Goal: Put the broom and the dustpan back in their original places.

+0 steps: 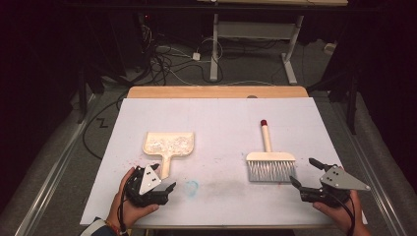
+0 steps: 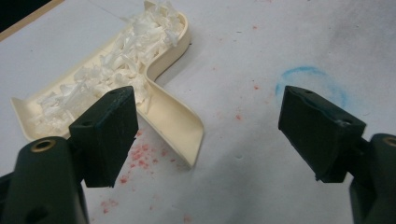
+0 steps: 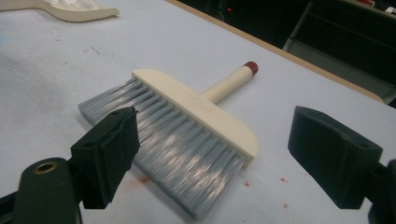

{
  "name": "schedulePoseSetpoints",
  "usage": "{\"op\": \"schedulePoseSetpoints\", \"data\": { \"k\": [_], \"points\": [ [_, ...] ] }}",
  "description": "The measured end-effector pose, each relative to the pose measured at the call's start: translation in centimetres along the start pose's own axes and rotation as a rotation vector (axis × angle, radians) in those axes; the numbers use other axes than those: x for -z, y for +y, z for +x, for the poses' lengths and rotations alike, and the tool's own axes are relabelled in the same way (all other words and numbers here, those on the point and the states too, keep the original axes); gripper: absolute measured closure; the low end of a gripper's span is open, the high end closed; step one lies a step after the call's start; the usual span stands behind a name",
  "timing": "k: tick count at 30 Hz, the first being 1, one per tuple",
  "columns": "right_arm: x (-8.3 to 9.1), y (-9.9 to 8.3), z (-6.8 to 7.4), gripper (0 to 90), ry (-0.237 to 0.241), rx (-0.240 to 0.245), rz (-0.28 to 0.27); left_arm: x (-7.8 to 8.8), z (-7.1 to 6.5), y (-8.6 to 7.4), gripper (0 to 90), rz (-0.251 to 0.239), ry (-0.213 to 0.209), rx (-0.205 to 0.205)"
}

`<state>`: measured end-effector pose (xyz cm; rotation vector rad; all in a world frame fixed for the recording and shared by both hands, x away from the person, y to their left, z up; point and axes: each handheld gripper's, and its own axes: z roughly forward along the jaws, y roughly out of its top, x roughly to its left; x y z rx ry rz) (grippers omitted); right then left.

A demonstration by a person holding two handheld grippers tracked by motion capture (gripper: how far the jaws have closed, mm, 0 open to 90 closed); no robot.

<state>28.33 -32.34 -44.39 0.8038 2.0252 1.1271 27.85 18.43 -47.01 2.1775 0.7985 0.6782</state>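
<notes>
— What have you got at the tools?

— My left gripper [image 2: 205,135] has its matte black, blocky jaws spread wide with nothing between them, just over the handle of the dustpan [image 2: 154,88]. My right gripper [image 3: 215,156] is spread the same way, hovering just short of the brush [image 3: 187,126].

— Materials?

— The dustpan is smooth cream plastic, a flat tray with a curved lip, heaped with white shredded scraps [image 2: 116,60] (crinkly, like torn film). The brush has a cream plastic head, a round handle with a dark red cap [image 3: 251,67] and stiff grey bristles that catch the light.

— Where do they lie?

— Both flat on the white sheet [image 1: 221,118] covering the wooden table [image 1: 216,92], dustpan left, brush right, well apart. The sheet shows red specks and a faint blue ring [image 2: 310,81].

— Any writing?

— None I can read.
</notes>
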Motion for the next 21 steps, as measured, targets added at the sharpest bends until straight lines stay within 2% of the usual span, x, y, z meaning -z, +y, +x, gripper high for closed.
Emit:
{"op": "schedulePoseSetpoints", "data": {
  "k": [3, 6, 17, 21],
  "points": [
    [0.02, 0.07, 0.24, 16.8, 0.031, 0.008, -0.007, -0.04, -0.07, -0.04, 19.4, -0.005, -0.005, -0.011],
    [0.01, 0.17, 0.53, 16.8, 0.039, 0.025, -0.01, -0.07, -0.15, 0.03, 19.4, -0.004, 0.0, -0.021],
    [-0.29, -0.05, 0.71, 16.9, 0.038, 0.044, 0.01, -0.4, -0.26, 0.24, 19.5, 0.012, 0.006, -0.029],
    [-0.31, -0.01, 0.5, 17.4, 0.031, 0.037, 0.007, -0.47, -0.16, 0.26, 19.5, 0.007, 0.01, -0.011]
  ]
}}
